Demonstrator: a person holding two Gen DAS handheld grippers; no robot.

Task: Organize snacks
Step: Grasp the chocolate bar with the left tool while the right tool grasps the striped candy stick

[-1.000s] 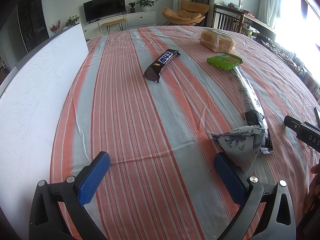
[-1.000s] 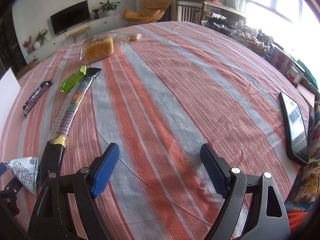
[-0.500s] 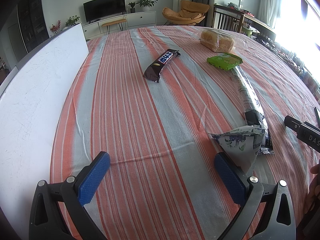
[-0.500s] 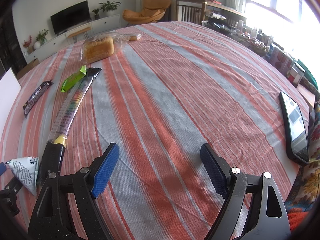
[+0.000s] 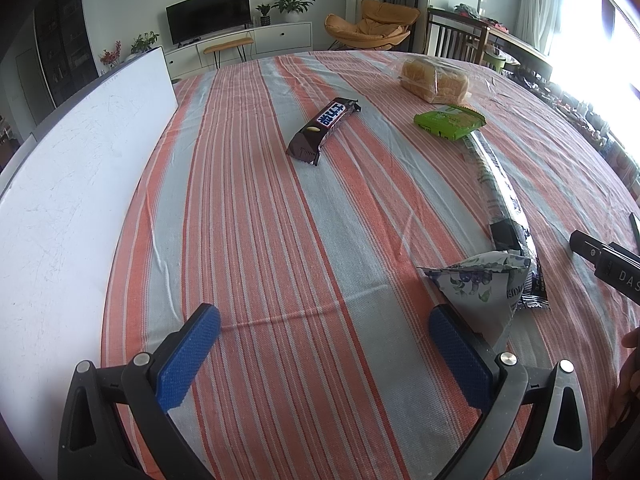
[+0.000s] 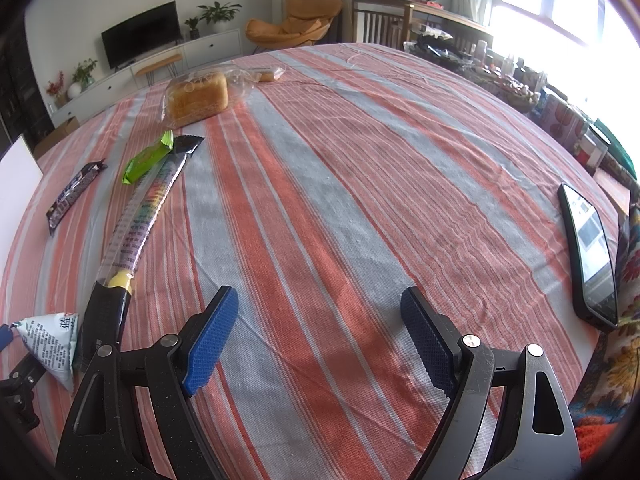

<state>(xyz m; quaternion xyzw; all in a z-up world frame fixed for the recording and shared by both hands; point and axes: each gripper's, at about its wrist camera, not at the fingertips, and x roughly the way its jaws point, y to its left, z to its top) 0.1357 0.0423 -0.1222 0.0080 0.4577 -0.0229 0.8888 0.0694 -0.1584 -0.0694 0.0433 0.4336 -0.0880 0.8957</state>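
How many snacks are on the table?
5: chocolate bar far left, bread loaf at back, green packet touching long candy tube, triangle pouch nearest. None seems hidden.

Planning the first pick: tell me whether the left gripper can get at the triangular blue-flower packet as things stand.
Probably yes. The left gripper is open and empty, and the triangular packet lies on the tablecloth just beyond its right finger. Nothing sits between them, though the packet's far edge overlaps the long tube snack.

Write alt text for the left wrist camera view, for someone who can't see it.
The left gripper, jaws open and empty, hovers over a table with an orange-and-grey striped cloth. Ahead lie a dark chocolate bar, a green packet, bagged bread, a long thin candy pack and a triangular blue-flowered pouch. A white board lies on the left.
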